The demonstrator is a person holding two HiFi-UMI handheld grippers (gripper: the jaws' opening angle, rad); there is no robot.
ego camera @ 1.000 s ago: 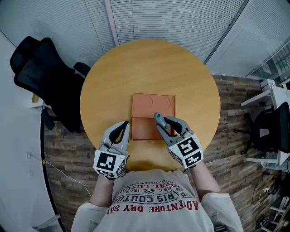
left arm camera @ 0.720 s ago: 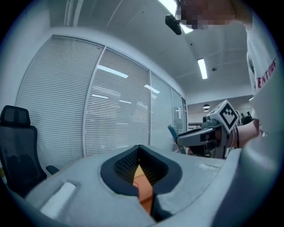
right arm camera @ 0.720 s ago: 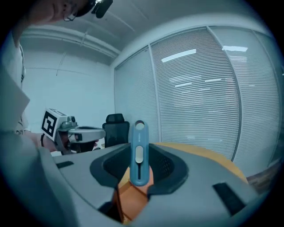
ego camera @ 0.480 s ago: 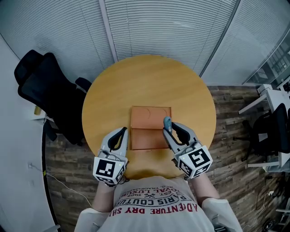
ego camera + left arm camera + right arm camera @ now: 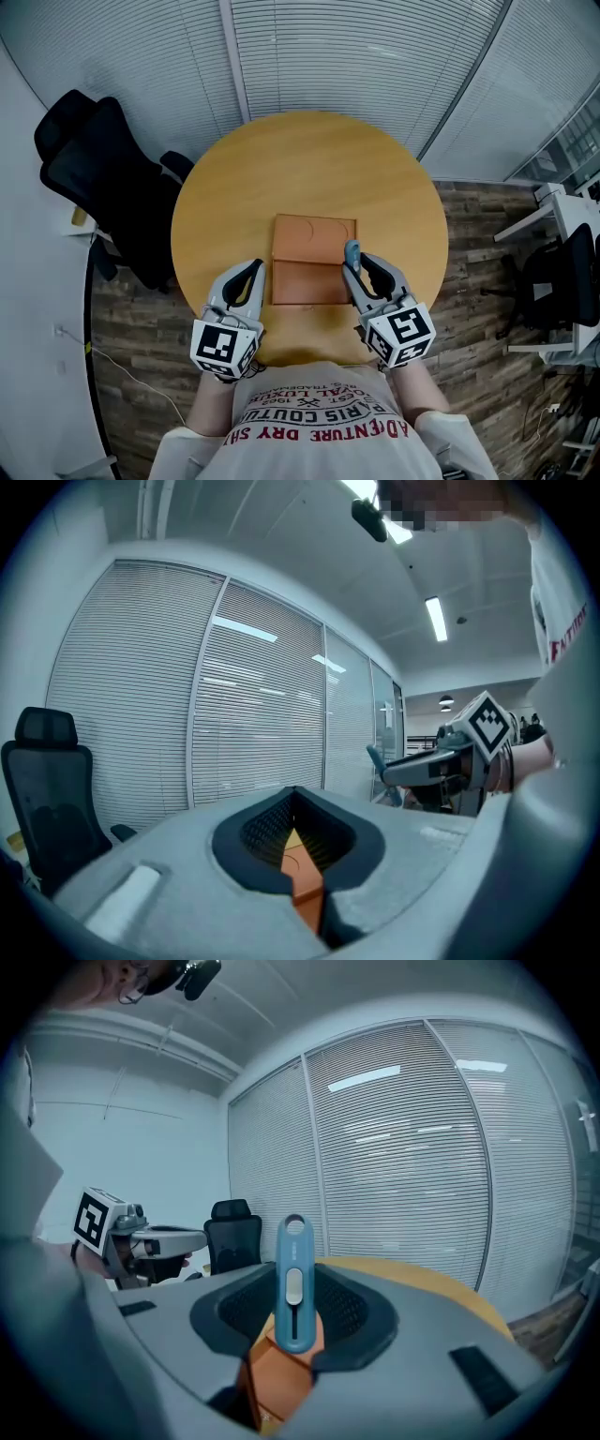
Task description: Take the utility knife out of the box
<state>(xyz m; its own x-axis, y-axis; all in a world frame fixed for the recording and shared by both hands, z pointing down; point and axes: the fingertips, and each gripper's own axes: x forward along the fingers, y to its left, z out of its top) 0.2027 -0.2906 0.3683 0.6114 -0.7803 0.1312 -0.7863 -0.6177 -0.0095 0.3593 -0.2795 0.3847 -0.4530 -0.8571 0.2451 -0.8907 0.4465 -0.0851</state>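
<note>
box (image 5: 312,258) lying on worktop (image 5: 309,150) between both grippers | right gripper (image 5: 356,269) clamping knife (image 5: 292,1279) upright | left gripper (image 5: 250,277) hovering, pinched together, empty

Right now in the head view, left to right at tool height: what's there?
Black office chair → left tool → orange box → right tool gripping the utility knife → second chair.

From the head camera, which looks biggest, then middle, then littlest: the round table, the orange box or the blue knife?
1. round table, by far the largest
2. orange box
3. utility knife, clearly smallest, even held up nearer the camera
</note>
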